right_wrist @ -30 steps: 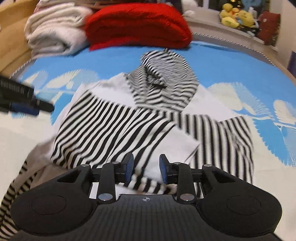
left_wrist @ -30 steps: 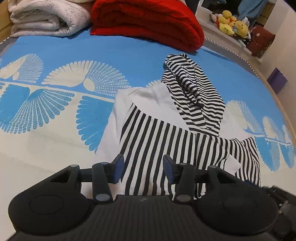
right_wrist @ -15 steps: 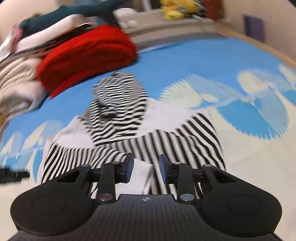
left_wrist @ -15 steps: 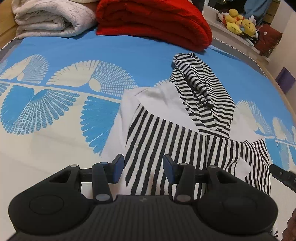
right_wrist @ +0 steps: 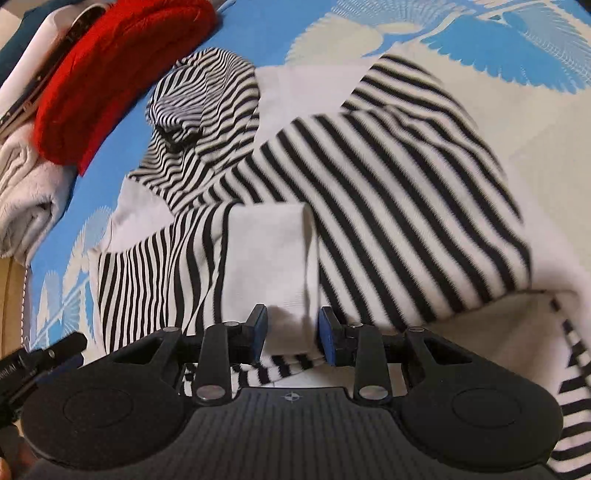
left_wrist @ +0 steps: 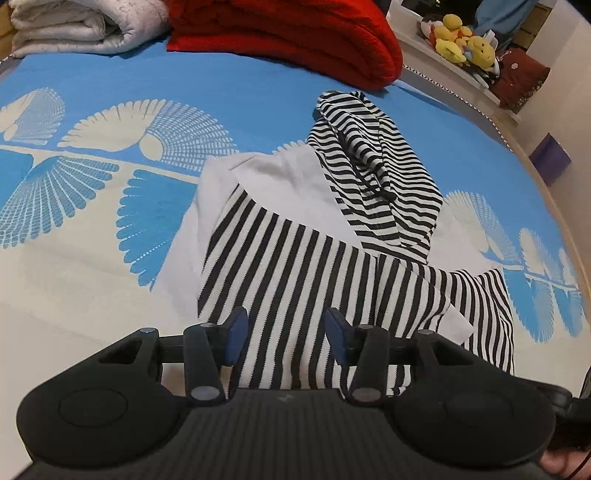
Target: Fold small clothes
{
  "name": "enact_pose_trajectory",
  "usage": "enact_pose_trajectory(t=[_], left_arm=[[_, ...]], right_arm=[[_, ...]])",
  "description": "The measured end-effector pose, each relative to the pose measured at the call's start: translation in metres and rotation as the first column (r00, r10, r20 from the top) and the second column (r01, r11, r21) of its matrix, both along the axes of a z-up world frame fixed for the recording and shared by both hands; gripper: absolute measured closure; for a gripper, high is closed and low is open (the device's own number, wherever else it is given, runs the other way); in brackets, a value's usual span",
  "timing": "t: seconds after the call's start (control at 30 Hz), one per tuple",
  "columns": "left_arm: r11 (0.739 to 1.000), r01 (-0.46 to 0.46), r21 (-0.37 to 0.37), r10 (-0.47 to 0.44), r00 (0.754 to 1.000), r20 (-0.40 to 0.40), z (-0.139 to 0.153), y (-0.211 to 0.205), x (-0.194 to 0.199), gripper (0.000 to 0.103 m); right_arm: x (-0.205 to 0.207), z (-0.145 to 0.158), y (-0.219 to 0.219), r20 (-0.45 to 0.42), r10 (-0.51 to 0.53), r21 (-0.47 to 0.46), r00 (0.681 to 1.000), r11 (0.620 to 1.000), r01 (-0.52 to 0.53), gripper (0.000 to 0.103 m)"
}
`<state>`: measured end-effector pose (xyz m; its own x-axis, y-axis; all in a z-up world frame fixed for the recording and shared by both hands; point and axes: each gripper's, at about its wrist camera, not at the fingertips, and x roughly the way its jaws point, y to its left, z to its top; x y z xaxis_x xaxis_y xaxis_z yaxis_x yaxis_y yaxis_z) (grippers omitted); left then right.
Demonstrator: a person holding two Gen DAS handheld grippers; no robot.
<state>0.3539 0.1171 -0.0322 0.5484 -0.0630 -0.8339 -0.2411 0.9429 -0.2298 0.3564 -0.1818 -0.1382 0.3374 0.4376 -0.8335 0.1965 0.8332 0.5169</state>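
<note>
A bed is covered by a blue sheet printed with cream fan-shaped motifs. A black-and-white striped hooded top is spread flat on it, sleeves folded across the body and hood laid toward the far end. A folded red blanket and a folded white quilt are stacked side by side at that end.

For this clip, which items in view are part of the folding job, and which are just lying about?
Part of the job:
- striped hooded top, spread on the bed
- left gripper
- right gripper, over the top's white cuff

Lying about:
- red blanket
- white quilt
- yellow plush toys on the ledge
- blue patterned bedsheet underneath
</note>
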Motion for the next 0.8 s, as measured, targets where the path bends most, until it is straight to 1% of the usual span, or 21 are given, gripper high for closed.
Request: enact_pose_trajectory(t=[0.03, 0.07, 0.1, 0.13, 0.17, 0.2, 0.23, 0.27, 0.3, 0.33, 0.37, 0.4, 0.43, 0.5, 0.57, 0.6, 0.67, 0.7, 0.8], left_arm=[[1.0, -0.003, 0.002, 0.003, 1.0, 0.002, 0.0, 0.002, 0.0, 0.052], [1.0, -0.01, 0.004, 0.01, 1.0, 0.005, 0.001, 0.004, 0.0, 0.052], [1.0, -0.019, 0.007, 0.019, 1.0, 0.008, 0.003, 0.008, 0.0, 0.052], [0.999, -0.031, 0.011, 0.031, 0.999, 0.012, 0.004, 0.011, 0.0, 0.052], [0.999, -0.045, 0.014, 0.044, 0.999, 0.017, 0.006, 0.015, -0.001, 0.052], [0.998, -0.062, 0.017, 0.062, 0.998, 0.024, 0.008, 0.021, -0.001, 0.052], [0.997, -0.079, 0.022, 0.078, 0.996, 0.031, 0.01, 0.025, -0.002, 0.052], [0.995, -0.091, 0.029, 0.09, 0.995, 0.036, 0.011, 0.028, -0.003, 0.052], [0.994, -0.101, 0.035, 0.099, 0.994, 0.041, 0.013, 0.03, -0.003, 0.052], [0.994, -0.105, 0.036, 0.103, 0.994, 0.041, 0.013, 0.032, -0.003, 0.052], [0.994, -0.103, 0.032, 0.102, 0.994, 0.037, 0.012, 0.033, -0.003, 0.052], [0.995, -0.101, 0.028, 0.1, 0.994, 0.033, 0.011, 0.034, -0.003, 0.052], [0.995, -0.099, 0.024, 0.098, 0.995, 0.029, 0.01, 0.034, -0.003, 0.052], [0.995, -0.098, 0.007, 0.097, 0.995, 0.021, 0.007, 0.034, -0.003, 0.052], [0.994, -0.104, -0.023, 0.104, 0.995, 0.008, 0.001, 0.034, -0.002, 0.052], [0.993, -0.109, -0.036, 0.109, 0.994, -0.002, -0.002, 0.035, -0.001, 0.052], [0.991, -0.119, -0.058, 0.118, 0.993, -0.029, -0.01, 0.036, 0.0, 0.052], [0.99, -0.124, -0.071, 0.121, 0.991, -0.049, -0.014, 0.037, 0.0, 0.052], [0.982, -0.145, -0.124, 0.13, 0.984, -0.121, -0.033, 0.038, 0.002, 0.052]], right_arm=[[-0.001, 0.003, 0.004, 0.022, 0.013, -0.011, 1.0, 1.0, -0.013, 0.079], [-0.003, 0.007, 0.008, 0.051, 0.023, -0.018, 0.998, 1.0, -0.022, 0.098], [-0.005, 0.015, 0.011, 0.106, 0.027, -0.014, 0.994, 1.0, -0.025, 0.097], [-0.008, 0.027, 0.016, 0.189, 0.041, 0.012, 0.981, 0.999, -0.044, 0.097], [-0.011, 0.039, 0.022, 0.269, 0.07, 0.036, 0.96, 0.996, -0.083, 0.097], [-0.015, 0.056, 0.031, 0.378, 0.118, 0.065, 0.918, 0.986, -0.153, 0.097], [-0.02, 0.071, 0.039, 0.465, 0.172, 0.092, 0.869, 0.966, -0.241, 0.097], [-0.023, 0.083, 0.046, 0.524, 0.234, 0.103, 0.819, 0.937, -0.334, 0.097], [-0.025, 0.092, 0.052, 0.549, 0.291, 0.1, 0.784, 0.908, -0.407, 0.094], [-0.025, 0.096, 0.055, 0.544, 0.327, 0.09, 0.772, 0.893, -0.442, 0.088], [-0.024, 0.097, 0.053, 0.521, 0.327, 0.081, 0.788, 0.901, -0.427, 0.07], [-0.022, 0.096, 0.048, 0.501, 0.298, 0.077, 0.813, 0.92, -0.384, 0.056], [-0.018, 0.091, 0.04, 0.466, 0.258, 0.072, 0.846, 0.942, -0.327, 0.054], [-0.007, 0.078, 0.025, 0.37, 0.197, 0.043, 0.908, 0.973, -0.229, 0.054], [-0.002, 0.063, 0.009, 0.27, 0.12, -0.022, 0.955, 0.993, -0.118, 0.054], [0.001, 0.055, -0.001, 0.21, 0.072, -0.064, 0.975, 0.996, -0.06, 0.054], [0.003, 0.041, -0.019, 0.12, -0.021, -0.125, 0.993, 0.991, 0.036, 0.054], [0.002, 0.033, -0.031, 0.079, -0.095, -0.136, 0.992, 0.985, 0.105, 0.054], [-0.004, 0.011, -0.065, -0.02, -0.253, -0.123, 0.967, 0.961, 0.249, 0.056]])
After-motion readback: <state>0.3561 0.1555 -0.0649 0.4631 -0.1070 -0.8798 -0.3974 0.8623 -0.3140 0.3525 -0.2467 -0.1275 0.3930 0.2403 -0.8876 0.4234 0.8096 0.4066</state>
